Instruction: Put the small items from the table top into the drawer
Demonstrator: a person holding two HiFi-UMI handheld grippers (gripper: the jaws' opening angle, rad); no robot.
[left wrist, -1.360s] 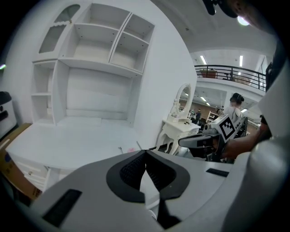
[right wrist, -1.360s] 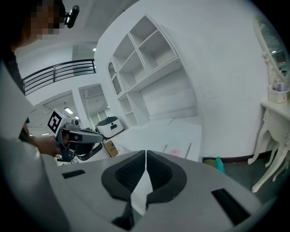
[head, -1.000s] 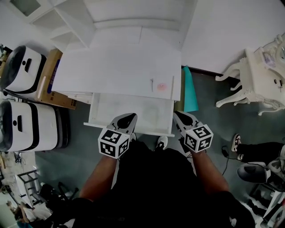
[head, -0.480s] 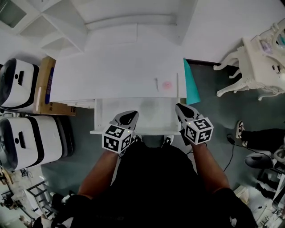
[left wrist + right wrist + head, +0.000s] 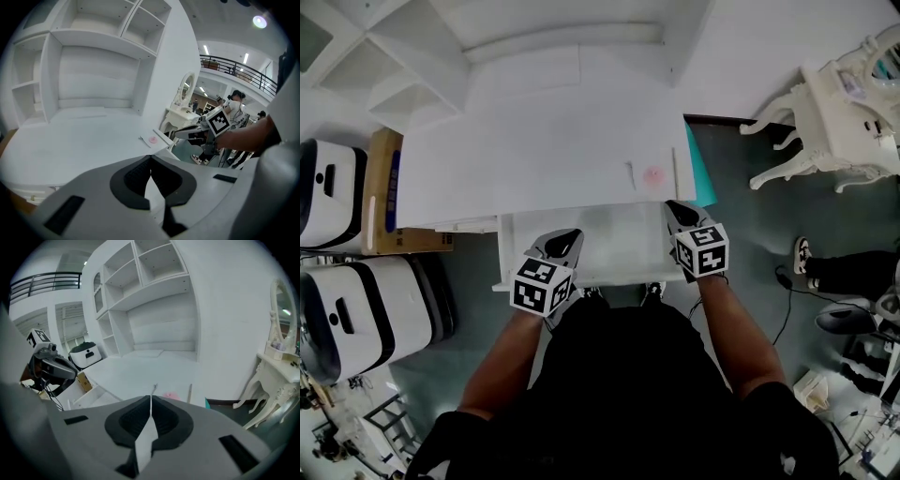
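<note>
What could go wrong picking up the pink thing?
The pink thing lies near the right edge of the table, so a nudge might knock it off. The pin beside it lies flat and thin, so the jaws may slip off it. The right gripper is shut and must open first.

Pink disc (image 5: 653,175), white table (image 5: 534,141), teal panel (image 5: 699,178)

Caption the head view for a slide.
Left gripper and right gripper shut at open drawer; pink disc, thin pin on table.
</note>
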